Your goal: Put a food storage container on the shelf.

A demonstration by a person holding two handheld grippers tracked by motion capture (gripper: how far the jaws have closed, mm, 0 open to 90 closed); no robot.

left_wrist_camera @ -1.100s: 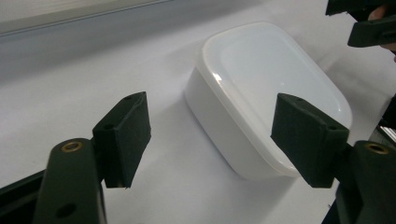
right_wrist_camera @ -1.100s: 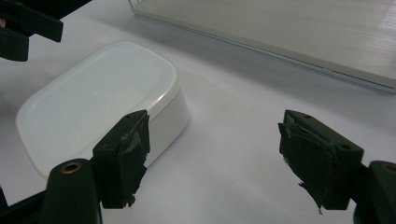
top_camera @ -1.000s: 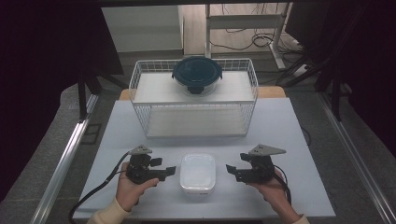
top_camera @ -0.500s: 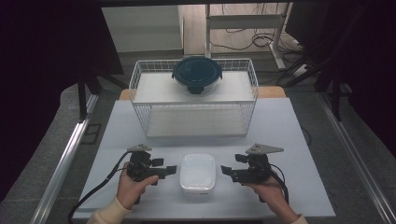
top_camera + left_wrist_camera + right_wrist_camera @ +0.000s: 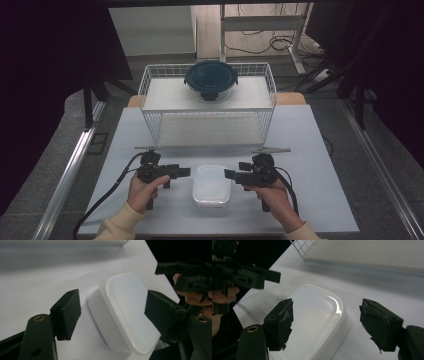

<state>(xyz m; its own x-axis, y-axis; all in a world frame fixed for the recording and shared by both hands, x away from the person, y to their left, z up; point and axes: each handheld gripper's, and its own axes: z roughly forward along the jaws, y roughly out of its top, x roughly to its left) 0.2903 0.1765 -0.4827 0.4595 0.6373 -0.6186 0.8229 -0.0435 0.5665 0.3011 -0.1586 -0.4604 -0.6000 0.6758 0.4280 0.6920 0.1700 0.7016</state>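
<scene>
A white lidded rectangular container (image 5: 211,186) (image 5: 125,305) (image 5: 317,315) lies near the table's front edge. My left gripper (image 5: 183,172) (image 5: 115,312) points at its left side and is open. My right gripper (image 5: 230,174) (image 5: 329,323) points at its right side and is also open. Both pairs of jaws have just been closing a little, with nothing between them and no pad touching the container. The left gripper view also catches the right gripper (image 5: 190,272) beyond the container, and the right gripper view catches the left gripper (image 5: 249,277).
A white wire rack (image 5: 207,107) stands at the back of the white table (image 5: 310,150). A round glass container with a dark blue lid (image 5: 211,79) sits on its top shelf. Cables trail from both grippers toward the table's front corners.
My right gripper has moved left, closer to the white container. The left gripper has hardly moved. The container lies where it did.
</scene>
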